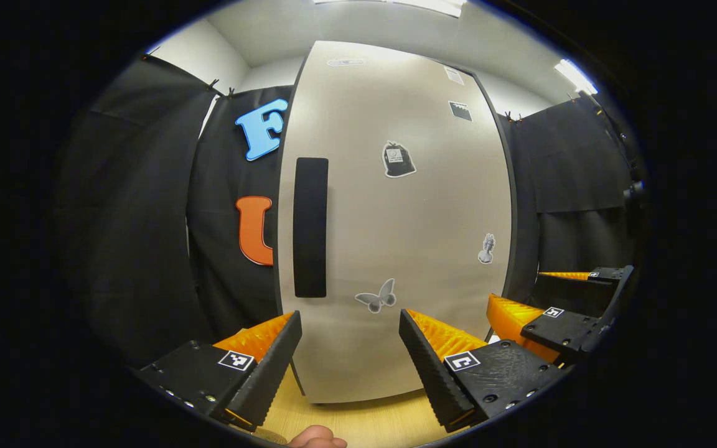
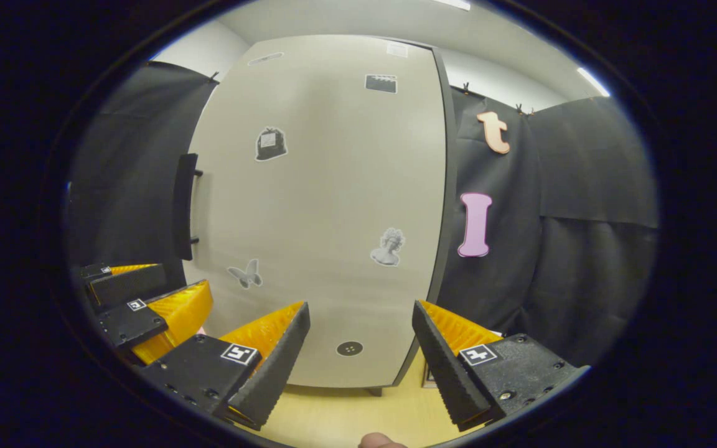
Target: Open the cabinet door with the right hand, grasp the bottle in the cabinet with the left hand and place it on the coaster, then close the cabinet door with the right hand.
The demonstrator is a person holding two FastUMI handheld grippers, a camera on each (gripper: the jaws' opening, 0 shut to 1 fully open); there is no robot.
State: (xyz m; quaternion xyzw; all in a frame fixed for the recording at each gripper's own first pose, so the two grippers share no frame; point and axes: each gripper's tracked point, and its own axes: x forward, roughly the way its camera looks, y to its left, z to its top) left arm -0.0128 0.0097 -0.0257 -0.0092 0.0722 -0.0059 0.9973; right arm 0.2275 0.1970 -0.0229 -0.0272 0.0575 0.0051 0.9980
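**Door shut, nothing gripped**

Left gripper view: left gripper (image 1: 350,348) spread, empty, facing closed door (image 1: 396,236); handle (image 1: 310,227) on its left edge.

Right gripper view: right gripper (image 2: 361,351) spread, empty. Bottle presumably behind door. Reach for the handle (image 2: 184,205), pinch squarely, pull.

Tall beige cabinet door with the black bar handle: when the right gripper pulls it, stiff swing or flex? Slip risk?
Beige cabinet door looks like a flat rigid panel, so it likely swings without flexing. Its black bar handle stands off on two posts, so fingers can probably hook behind it; slip seems unlikely. The right gripper is open, not yet on it.
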